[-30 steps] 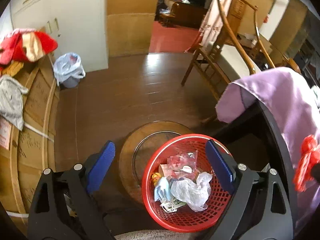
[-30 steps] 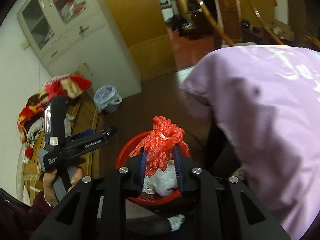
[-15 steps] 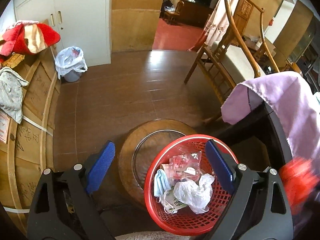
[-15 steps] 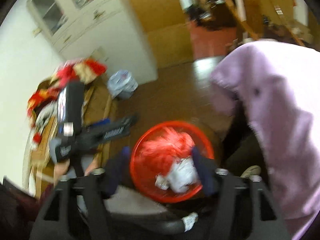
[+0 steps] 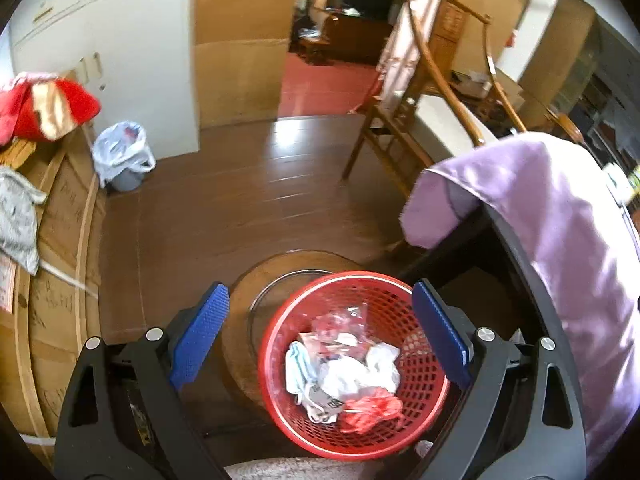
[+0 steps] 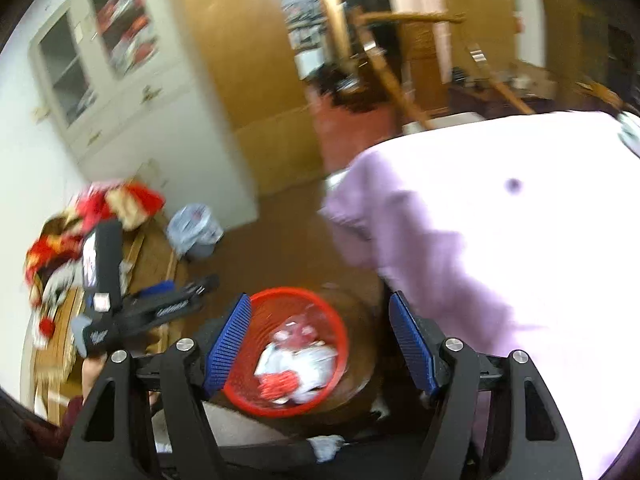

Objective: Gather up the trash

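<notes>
Lying in red basket (image 6: 280, 400) — red mesh wad (image 6: 278, 386), below right tool (image 6: 320, 344); both tools spread apart.

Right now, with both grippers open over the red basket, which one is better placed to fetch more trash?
Probably the right gripper: it is beside the purple-covered table. The left gripper hangs over the basket.
</notes>
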Demonstrator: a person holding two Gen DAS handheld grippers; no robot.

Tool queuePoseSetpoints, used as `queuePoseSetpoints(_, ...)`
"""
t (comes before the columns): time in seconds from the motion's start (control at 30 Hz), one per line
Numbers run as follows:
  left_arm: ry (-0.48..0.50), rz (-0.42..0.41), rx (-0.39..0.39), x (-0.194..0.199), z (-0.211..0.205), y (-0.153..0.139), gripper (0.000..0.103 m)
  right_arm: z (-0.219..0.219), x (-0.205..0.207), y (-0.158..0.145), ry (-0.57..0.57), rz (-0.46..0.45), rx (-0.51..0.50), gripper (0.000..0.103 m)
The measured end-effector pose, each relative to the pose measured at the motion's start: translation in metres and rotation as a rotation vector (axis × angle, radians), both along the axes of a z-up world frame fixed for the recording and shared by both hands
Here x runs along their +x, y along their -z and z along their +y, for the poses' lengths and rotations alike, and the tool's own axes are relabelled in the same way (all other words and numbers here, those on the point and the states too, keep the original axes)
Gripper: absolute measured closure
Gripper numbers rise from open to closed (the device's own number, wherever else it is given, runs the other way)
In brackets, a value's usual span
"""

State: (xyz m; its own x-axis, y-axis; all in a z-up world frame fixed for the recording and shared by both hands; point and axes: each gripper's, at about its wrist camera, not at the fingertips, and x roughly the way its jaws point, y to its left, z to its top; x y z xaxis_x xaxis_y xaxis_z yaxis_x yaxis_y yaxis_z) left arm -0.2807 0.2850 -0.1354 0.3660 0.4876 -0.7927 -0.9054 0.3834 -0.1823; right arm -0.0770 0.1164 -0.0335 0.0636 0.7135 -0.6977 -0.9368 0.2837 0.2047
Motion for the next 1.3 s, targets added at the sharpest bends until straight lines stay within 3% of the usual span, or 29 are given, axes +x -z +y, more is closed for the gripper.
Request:
queuePoseSetpoints(0.23,0.166,0.055,0.099,0.067,-0.042,-0.027,0.013,-0.104,0.075,-0.026,0.303,-0.105,0.09,0.025)
queuePoseSetpoints(0.43,0.453,0.073,0.206,0.178,-0.11,-0.059,0.01,-0.21,0.143,-0.029,0.598,-0.144,0.108,0.023)
queuePoseSetpoints(0.7,0.821,0.058,0.177,0.312,-0.201,-0.069,0.01,-0.309,0.205,-0.008,0.877,-0.145,0.089,0.022)
queuePoseSetpoints(0.97,1.022,0.049,0.167,0.415,-0.267,-0.086,0.01,-0.356,0.233,0.01,1.02,-0.09,0.117,0.021)
queuePoseSetpoints(1.13,1.091,0.047,0.171,0.474,-0.302,-0.097,0.01,-0.368,0.248,0.02,1.027,0.038,0.189,0.018)
queuePoseSetpoints(1.3,1.157,0.027,0.142,0.533,-0.338,-0.099,0.01,-0.375,0.25,0.022,1.048,0.047,0.195,0.016)
